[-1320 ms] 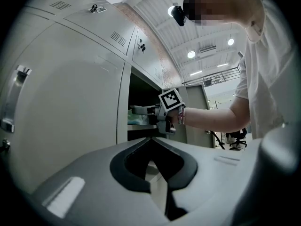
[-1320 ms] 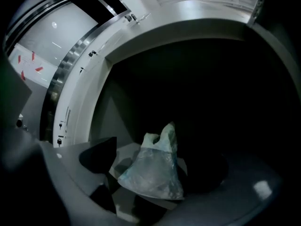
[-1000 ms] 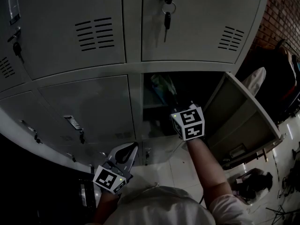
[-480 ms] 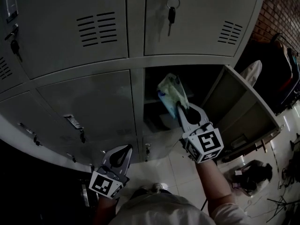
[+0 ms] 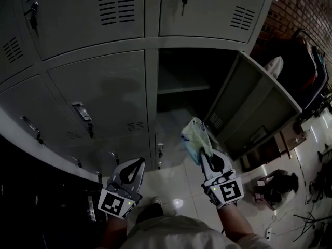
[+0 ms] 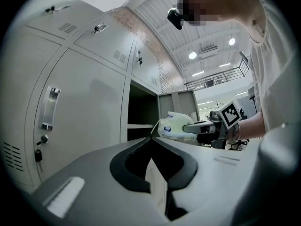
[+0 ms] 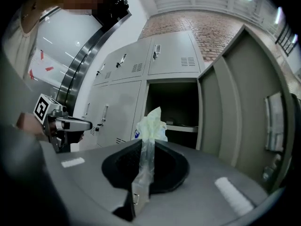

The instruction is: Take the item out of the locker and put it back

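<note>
Tightly between right tongs (image 5: 204,154): pale packet (image 5: 194,138).

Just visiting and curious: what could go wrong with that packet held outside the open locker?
The right gripper pinches only the thin edge of the soft plastic packet, so it might slip out. The open locker door stands close on the right; the arm could bump it going back in.

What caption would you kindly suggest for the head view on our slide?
Right gripper clamped on a plastic packet before the open locker; left gripper shut, empty.
</note>
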